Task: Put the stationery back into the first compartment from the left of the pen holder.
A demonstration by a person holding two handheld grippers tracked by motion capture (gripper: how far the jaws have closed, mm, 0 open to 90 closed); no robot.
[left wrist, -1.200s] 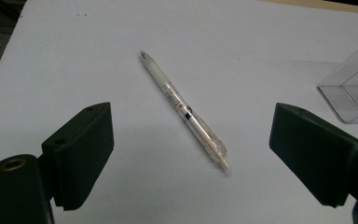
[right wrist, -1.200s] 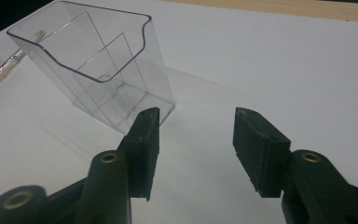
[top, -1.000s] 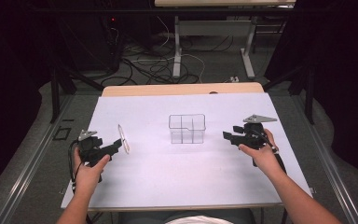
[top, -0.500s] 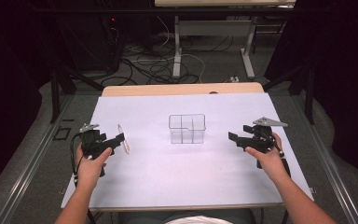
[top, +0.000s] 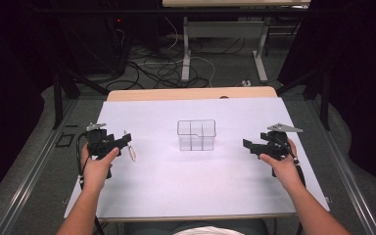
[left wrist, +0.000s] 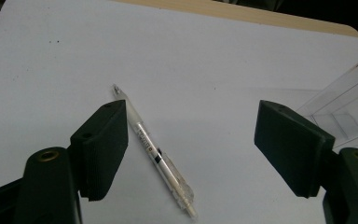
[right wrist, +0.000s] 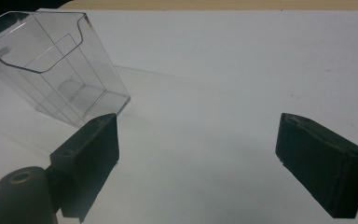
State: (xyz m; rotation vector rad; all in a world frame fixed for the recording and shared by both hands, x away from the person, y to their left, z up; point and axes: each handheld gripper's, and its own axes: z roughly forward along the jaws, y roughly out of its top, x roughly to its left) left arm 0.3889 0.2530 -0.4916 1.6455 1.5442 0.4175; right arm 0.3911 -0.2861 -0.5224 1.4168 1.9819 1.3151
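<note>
A clear pen (left wrist: 156, 154) with a white tip lies flat on the white table, just in front of my left gripper (left wrist: 189, 109). That gripper is open, and the pen rests close to its left jaw without touching it. From the high view the pen (top: 131, 151) sits at the table's left, beside the left gripper (top: 125, 140). A clear plastic divided holder (top: 196, 134) stands upright mid-table. My right gripper (top: 247, 145) is open and empty to the right of the holder (right wrist: 51, 60), a short gap away, with bare table between its jaws (right wrist: 198, 120).
The white table cover (top: 196, 196) reaches the front edge, with a strip of wood showing along the far edge. Cables and metal table legs (top: 186, 49) lie on the dark floor beyond. A corner of the holder (left wrist: 349, 107) shows in the left gripper view.
The right gripper has drifted to the right, farther from the holder. The left gripper has barely shifted, and the pen now lies a little lower beside its jaws.
</note>
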